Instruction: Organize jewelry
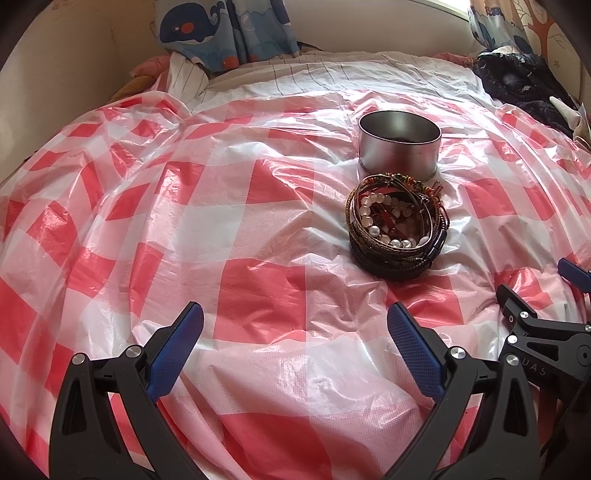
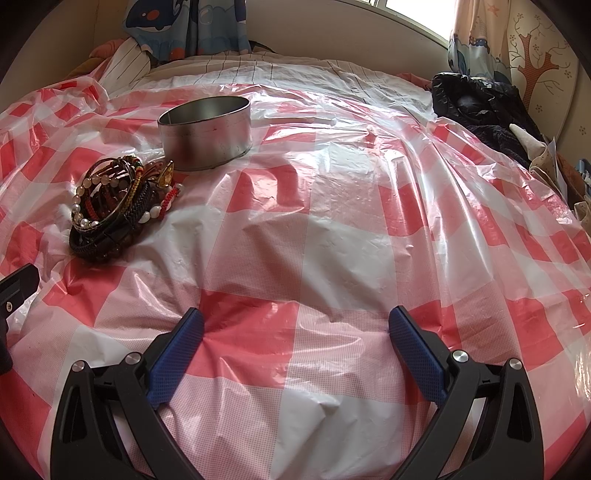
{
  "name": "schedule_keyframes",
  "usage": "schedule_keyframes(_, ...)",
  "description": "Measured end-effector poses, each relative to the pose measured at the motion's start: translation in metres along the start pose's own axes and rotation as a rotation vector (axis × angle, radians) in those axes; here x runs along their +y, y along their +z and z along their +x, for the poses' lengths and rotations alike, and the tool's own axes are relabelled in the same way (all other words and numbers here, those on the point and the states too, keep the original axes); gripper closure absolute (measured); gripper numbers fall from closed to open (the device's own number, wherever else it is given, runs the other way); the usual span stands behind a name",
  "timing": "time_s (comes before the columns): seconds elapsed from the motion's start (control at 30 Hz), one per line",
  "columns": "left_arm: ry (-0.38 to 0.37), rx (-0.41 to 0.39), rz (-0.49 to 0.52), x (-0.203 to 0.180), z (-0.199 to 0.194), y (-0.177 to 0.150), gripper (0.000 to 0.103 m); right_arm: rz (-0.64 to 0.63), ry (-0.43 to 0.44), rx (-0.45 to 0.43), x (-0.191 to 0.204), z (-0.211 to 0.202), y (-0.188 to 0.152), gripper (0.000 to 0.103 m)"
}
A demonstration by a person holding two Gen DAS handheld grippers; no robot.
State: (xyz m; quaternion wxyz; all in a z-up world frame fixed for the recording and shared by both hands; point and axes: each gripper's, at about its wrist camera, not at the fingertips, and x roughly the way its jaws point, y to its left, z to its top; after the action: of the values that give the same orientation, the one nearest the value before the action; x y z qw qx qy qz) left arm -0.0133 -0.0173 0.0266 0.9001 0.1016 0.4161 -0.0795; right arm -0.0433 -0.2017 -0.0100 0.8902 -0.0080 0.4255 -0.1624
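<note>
A pile of bracelets [image 1: 395, 221], beaded, braided and pearl-like, lies on the red-and-white checked plastic sheet [image 1: 229, 221]. Just behind it stands a round open metal tin [image 1: 399, 149]. The right wrist view shows the same pile of bracelets [image 2: 118, 206] at the left, in front of the tin [image 2: 207, 134]. My left gripper [image 1: 295, 325] is open and empty, a short way before the pile. My right gripper [image 2: 295, 328] is open too, holding nothing, off to the right of the pile. Part of the right gripper [image 1: 546, 328] shows at the left view's right edge.
The sheet covers a bed with a striped cover [image 1: 332, 70] at the far end. A whale-print curtain [image 1: 225, 29] hangs at the back. Dark clothing [image 2: 480, 107] and other items are heaped at the far right by a window.
</note>
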Motion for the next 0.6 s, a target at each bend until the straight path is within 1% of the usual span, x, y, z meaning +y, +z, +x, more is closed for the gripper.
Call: schedule_keyframes(0.6,-0.009,0.017,0.02,-0.0001,0.0031,-0.0003,0.007,-0.003,0.0,-0.002,0.0005,0.0,0.0,0.007)
